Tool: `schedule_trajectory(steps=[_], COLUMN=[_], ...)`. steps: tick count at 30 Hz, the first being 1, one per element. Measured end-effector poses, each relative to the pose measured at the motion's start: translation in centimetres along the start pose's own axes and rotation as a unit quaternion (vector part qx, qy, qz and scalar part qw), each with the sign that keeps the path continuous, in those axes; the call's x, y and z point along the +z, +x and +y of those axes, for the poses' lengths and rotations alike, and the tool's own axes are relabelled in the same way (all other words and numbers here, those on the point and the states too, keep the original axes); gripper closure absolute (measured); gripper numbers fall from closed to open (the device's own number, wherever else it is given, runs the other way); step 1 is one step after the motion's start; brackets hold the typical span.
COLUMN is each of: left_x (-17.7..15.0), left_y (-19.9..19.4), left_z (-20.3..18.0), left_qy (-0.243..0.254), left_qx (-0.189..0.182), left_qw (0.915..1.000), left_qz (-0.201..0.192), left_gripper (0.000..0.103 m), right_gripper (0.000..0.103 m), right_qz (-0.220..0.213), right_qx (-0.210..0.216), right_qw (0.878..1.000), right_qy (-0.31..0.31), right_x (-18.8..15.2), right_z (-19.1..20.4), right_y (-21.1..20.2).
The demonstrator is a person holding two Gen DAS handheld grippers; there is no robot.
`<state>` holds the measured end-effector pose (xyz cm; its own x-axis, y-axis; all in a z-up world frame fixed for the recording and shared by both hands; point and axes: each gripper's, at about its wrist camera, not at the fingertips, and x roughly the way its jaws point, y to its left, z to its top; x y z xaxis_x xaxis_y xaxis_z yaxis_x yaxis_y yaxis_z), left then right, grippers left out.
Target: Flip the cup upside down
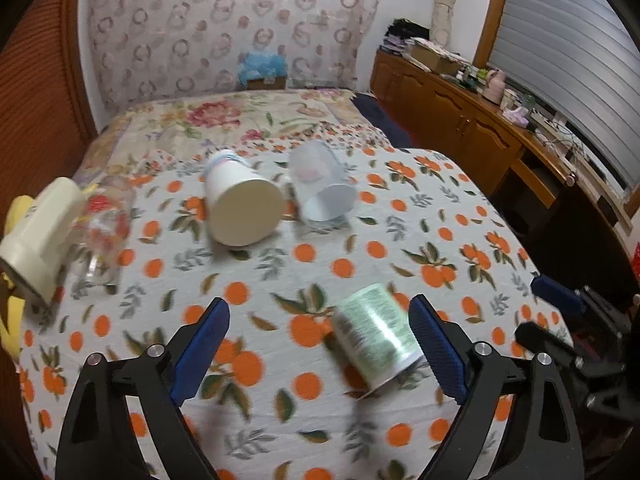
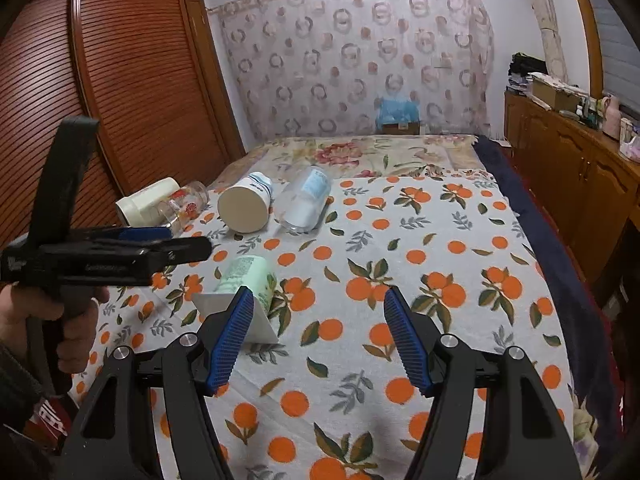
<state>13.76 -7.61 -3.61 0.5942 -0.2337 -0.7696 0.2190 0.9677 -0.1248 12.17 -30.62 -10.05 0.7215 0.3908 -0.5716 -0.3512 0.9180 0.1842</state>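
Note:
A pale green cup [image 1: 374,334] lies on its side on the orange-print bedspread, its wide rim toward the camera; it also shows in the right wrist view [image 2: 250,280]. My left gripper [image 1: 320,346] is open, and the cup lies between its blue pads, close to the right one [image 1: 438,354], not gripped. My right gripper [image 2: 319,334] is open and empty, just right of the cup, its left pad [image 2: 232,342] in front of the rim. The left gripper [image 2: 166,246] shows from the side in the right wrist view.
Further back lie a white paper cup [image 1: 244,204], a clear plastic cup [image 1: 322,186], a printed glass [image 1: 102,232] and a cream mug [image 1: 38,242]. A wooden cabinet [image 1: 480,128] stands right of the bed, a slatted wardrobe [image 2: 132,92] on the left.

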Motion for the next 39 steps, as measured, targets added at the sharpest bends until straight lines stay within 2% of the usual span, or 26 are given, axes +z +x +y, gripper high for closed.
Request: schedule_trajectory(steps=[5, 8, 15, 24, 28, 30, 31, 35, 39], left_x=[0.9, 1.1, 1.2, 1.2, 1.1, 1.1, 1.1, 1.2, 1.7], left_y=[2.3, 3.5, 6.1, 7.7, 7.9, 7.9, 7.8, 7.1, 6.0], left_z=[-1.9, -2.2, -0.6, 0.1, 0.3, 0.4, 0.4, -0.1, -0.6], left_qy=[0.006, 0.001, -0.06, -0.1, -0.114, -0.116, -0.116, -0.102, -0.071], left_qx=[-0.014, -0.017, -0.043, -0.064, -0.068, -0.071, -0.07, -0.068, -0.051], left_qw=[0.9988, 0.997, 0.9875, 0.9763, 0.973, 0.9727, 0.9727, 0.9769, 0.986], left_qz=[0.046, 0.075, 0.139, 0.18, 0.189, 0.188, 0.188, 0.175, 0.142], left_gripper=[0.03, 0.031, 0.038, 0.038, 0.038, 0.047, 0.047, 0.051, 0.052], right_gripper=[0.033, 0.033, 0.033, 0.033, 0.033, 0.033, 0.033, 0.033, 0.033], right_qz=[0.009, 0.016, 0.025, 0.033, 0.032, 0.033, 0.033, 0.033, 0.033], right_qx=[-0.009, -0.01, -0.002, 0.002, 0.002, 0.001, 0.002, 0.002, 0.002], right_qw=[1.0, 1.0, 0.999, 0.999, 0.999, 0.999, 0.999, 0.999, 0.999], right_qy=[0.011, 0.019, 0.032, 0.037, 0.038, 0.038, 0.038, 0.037, 0.037], right_x=[-1.5, -2.4, -3.6, -4.5, -4.5, -4.5, -4.5, -4.5, -4.5], right_z=[-1.0, -1.4, -1.6, -1.6, -1.6, -1.6, -1.6, -1.6, -1.6], right_y=[-0.1, 0.0, 0.7, 1.3, 1.3, 1.4, 1.3, 1.3, 1.3])
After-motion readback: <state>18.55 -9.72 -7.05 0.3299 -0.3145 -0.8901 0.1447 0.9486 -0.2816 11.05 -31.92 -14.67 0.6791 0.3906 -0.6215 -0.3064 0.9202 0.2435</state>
